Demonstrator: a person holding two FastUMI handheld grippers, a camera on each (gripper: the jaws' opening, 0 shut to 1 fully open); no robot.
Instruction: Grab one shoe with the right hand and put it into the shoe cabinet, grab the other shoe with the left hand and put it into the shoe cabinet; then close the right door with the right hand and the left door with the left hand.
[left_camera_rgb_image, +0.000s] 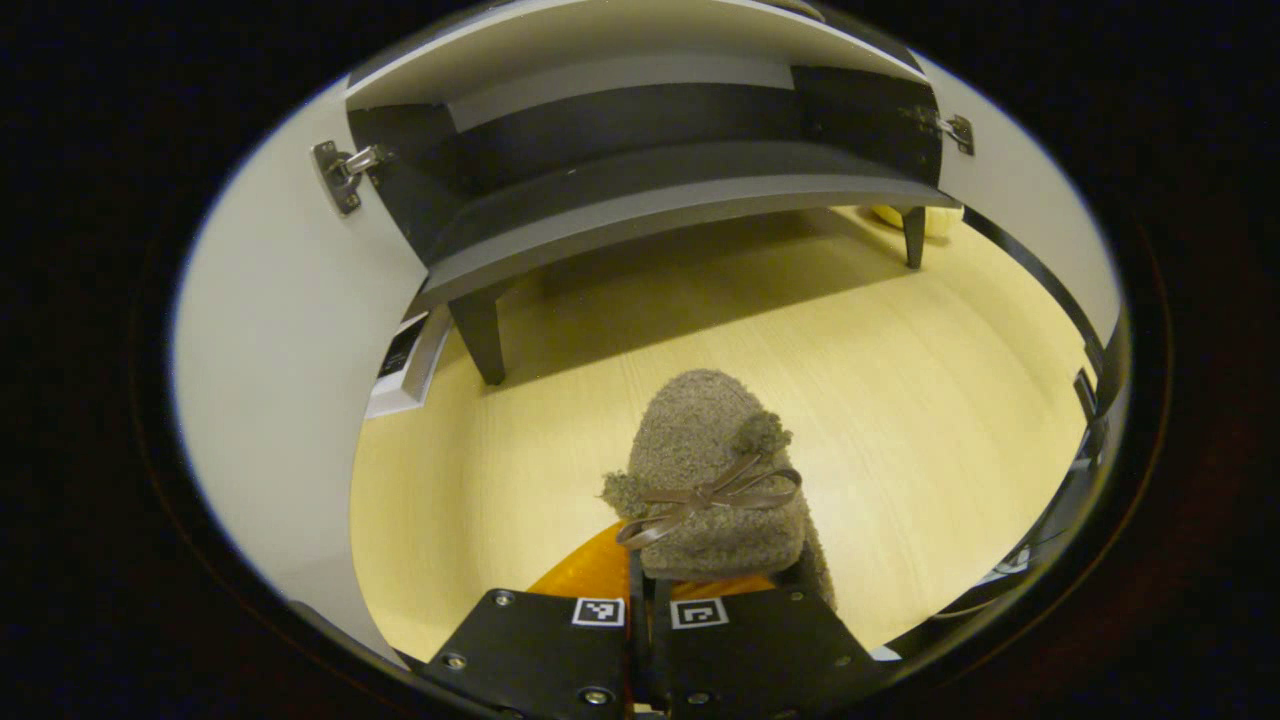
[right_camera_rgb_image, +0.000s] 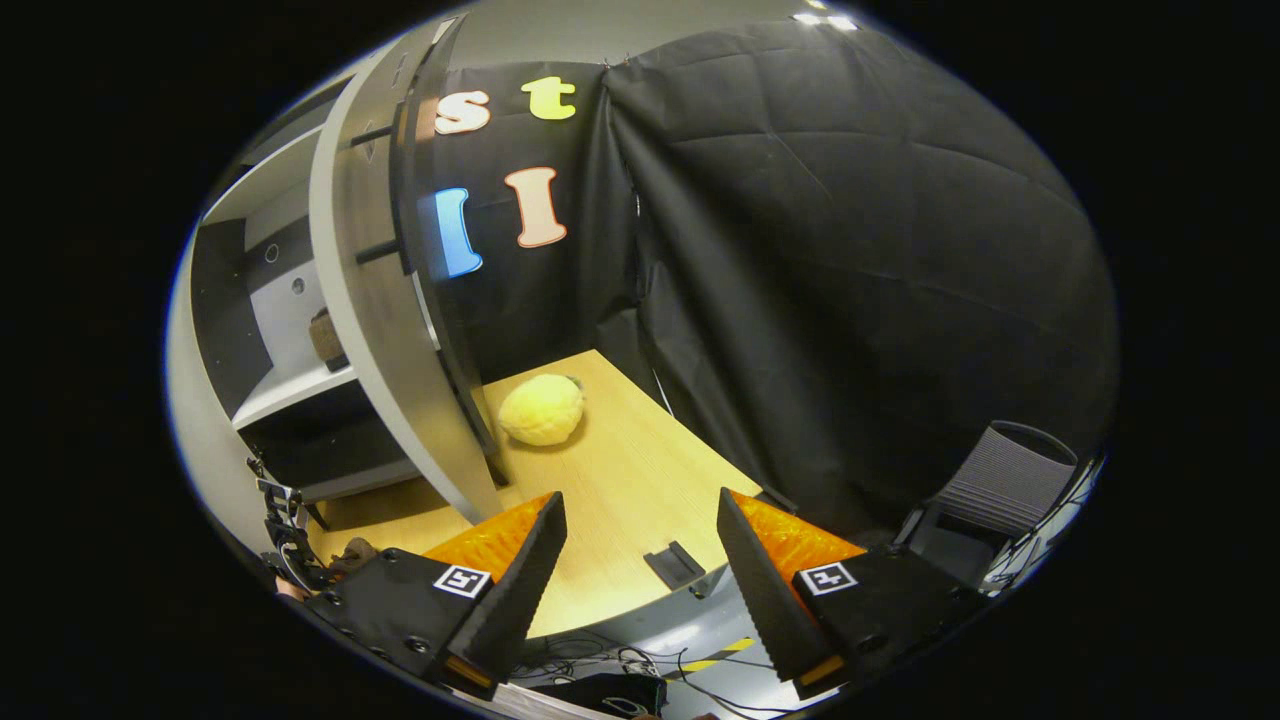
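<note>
The left gripper (left_camera_rgb_image: 650, 585), jaws clenched on the heel of a plush slipper (left_camera_rgb_image: 710, 480) held before the open shoe cabinet (left_camera_rgb_image: 640, 200), carries something likely light, soft and squashy, best pinched at its firmer rim, while the right gripper (right_camera_rgb_image: 635, 560) hangs released beside the cabinet.

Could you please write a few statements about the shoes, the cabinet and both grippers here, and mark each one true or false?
1. The left gripper grips a fuzzy brown-grey slipper with a bow. True.
2. The right gripper holds a shoe. False: it is open, holding nothing.
3. The dark shoe cabinet's white doors are closed. False: both stand open.
4. A fuzzy yellow object lies on the light wooden table. True.
</note>
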